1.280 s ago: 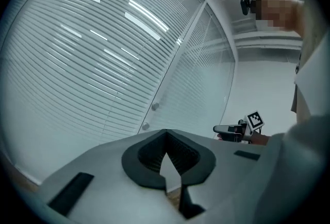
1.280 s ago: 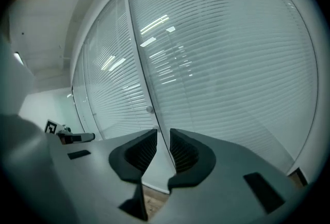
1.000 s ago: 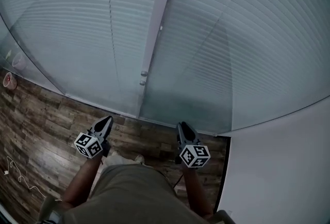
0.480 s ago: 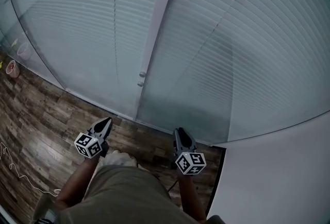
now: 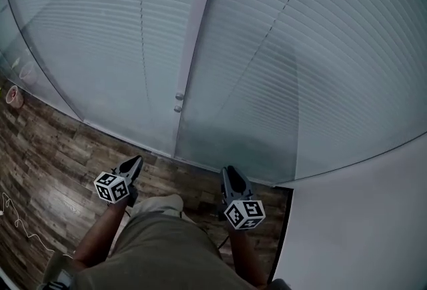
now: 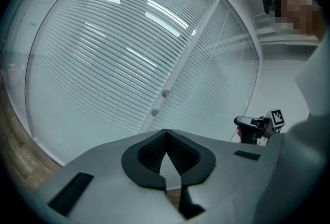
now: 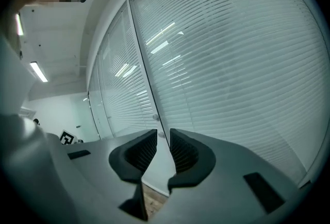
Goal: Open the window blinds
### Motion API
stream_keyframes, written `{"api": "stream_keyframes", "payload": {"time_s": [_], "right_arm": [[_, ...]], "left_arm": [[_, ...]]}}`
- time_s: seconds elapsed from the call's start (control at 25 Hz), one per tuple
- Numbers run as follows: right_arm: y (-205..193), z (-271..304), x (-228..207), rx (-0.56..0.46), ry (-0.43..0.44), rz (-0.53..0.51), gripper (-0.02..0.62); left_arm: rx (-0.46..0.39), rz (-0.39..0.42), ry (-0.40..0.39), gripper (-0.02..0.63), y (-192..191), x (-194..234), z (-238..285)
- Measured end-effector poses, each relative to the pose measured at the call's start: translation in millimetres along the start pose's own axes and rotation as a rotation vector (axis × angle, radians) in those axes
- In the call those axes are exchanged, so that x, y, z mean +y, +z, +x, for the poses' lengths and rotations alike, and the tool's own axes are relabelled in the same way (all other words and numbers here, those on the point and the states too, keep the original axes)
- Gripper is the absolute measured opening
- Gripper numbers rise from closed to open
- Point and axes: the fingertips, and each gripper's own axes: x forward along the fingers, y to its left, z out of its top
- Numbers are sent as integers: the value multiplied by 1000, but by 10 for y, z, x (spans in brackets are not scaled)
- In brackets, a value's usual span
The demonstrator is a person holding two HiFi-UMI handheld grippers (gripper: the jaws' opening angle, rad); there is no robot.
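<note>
Two slatted blinds fill the head view, the left blind (image 5: 100,29) and the right blind (image 5: 320,62), parted by one pale post (image 5: 200,15) that carries two small round knobs (image 5: 179,96). Both blinds stand closed, well ahead of the left gripper (image 5: 135,161) and the right gripper (image 5: 227,171), which hang low over the wooden floor (image 5: 47,149).

From the left gripper view, that gripper's jaws are clenched tip to tip on nothing. The slats look thin, light and easily kinked, and seem to sit behind glass, so the knobs are probably where to take hold: hard, smooth, likely to slip under a loose pinch.

From the right gripper view, its jaws are drawn in to a thin slit, empty, aimed near the post.
</note>
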Motion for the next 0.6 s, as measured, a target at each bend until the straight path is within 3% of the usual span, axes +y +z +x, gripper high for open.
{"api": "stream_keyframes", "payload": {"time_s": [0.2,0.44,0.6], "right_arm": [[-65,-37,-112,23,-42,29,81],[40,96,6,-2,-24,76,81],[130,305,-7,-6,-61,43,83]], "left_arm": [[13,76,-92,14,72,-231,67],[91,49,-159,14,-21,-173,199],[89,-3,-188,12,91,-50,316]]}}
